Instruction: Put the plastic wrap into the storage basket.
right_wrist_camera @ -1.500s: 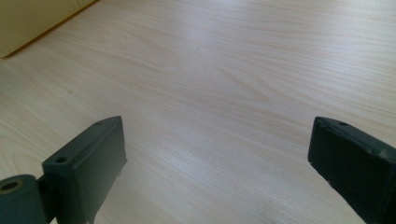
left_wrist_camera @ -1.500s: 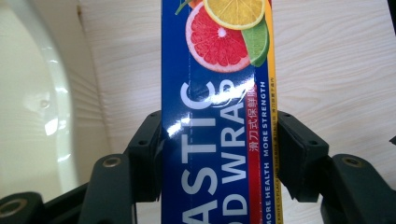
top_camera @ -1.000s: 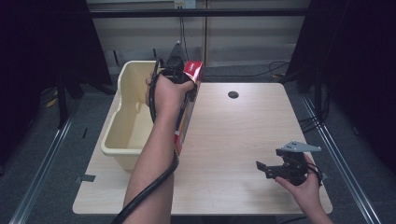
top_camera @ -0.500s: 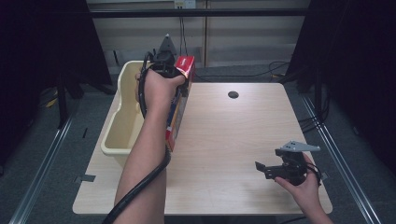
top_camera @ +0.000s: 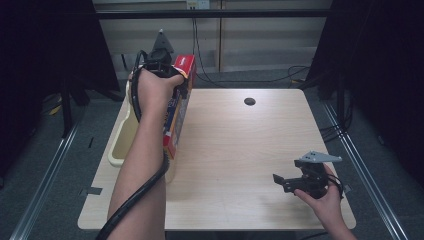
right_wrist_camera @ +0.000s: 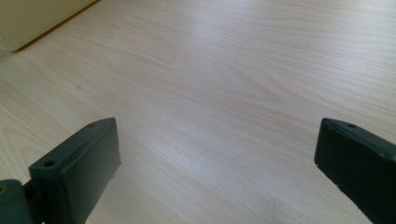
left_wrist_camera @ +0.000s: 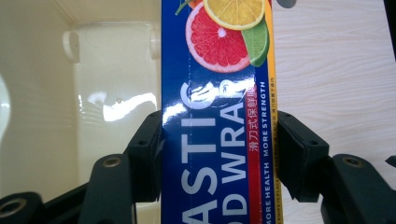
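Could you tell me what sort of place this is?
Probably a lab recording booth: dark curtains hang around a bare wooden table, floor rails run alongside, and cables trail behind.

Left claw raised and clamped; right claw low, jaws spread.

Upper left of frame: left gripper clamped on a long blue and red box, held over the edge of a cream tub. Lower right: right gripper low over the pale wooden table, holding nothing.
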The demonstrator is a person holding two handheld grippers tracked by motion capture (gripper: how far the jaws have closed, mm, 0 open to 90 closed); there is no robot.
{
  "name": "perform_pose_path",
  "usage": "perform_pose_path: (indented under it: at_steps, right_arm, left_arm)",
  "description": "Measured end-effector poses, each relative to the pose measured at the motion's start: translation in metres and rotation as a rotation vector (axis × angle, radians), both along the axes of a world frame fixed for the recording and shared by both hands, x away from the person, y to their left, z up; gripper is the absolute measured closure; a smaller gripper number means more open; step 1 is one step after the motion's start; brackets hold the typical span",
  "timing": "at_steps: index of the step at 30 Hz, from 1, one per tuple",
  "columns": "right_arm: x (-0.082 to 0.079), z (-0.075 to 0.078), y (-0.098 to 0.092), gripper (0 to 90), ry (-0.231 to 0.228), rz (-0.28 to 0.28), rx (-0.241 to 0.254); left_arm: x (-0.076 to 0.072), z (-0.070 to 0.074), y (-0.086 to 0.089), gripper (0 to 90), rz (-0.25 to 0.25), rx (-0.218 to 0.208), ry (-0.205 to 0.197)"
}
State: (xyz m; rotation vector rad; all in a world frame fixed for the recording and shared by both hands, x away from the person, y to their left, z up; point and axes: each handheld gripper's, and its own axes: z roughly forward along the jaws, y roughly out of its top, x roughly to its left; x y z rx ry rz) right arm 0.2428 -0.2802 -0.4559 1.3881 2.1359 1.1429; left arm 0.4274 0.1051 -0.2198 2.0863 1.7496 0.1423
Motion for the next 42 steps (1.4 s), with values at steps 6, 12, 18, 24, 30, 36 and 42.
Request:
perform_pose_path:
  at_steps: [6,12,18,24,30,36,42]
  right_arm:
    - [0.0,-0.001,0.0,0.0,0.005,0.012,-0.005]
    - [-0.001,-0.001,-0.002,0.0,0.005,0.017,0.002]
    - [-0.001,-0.001,-0.001,0.0,0.002,0.018,-0.001]
    - [-0.002,-0.001,-0.002,0.0,-0.002,0.021,0.0]
    - [-0.002,0.0,-0.002,0.0,-0.007,0.023,0.002]
    - [-0.002,0.0,-0.002,0.0,-0.008,0.02,0.002]
    - [-0.002,0.0,-0.001,0.0,-0.012,0.023,0.001]
  left_arm:
    - [-0.002,0.003,0.014,41.6,0.019,-0.001,-0.008]
    - [-0.003,0.005,0.026,41.6,0.036,0.004,-0.007]
    - [-0.005,0.006,0.034,41.6,0.054,0.003,-0.002]
    - [-0.007,0.006,0.041,41.6,0.069,0.008,-0.011]
    - [-0.007,0.002,0.047,41.6,0.085,0.006,-0.001]
    - [-0.009,-0.003,0.053,41.5,0.079,0.016,0.009]
    - [-0.012,-0.006,0.058,41.5,0.09,0.019,0.012]
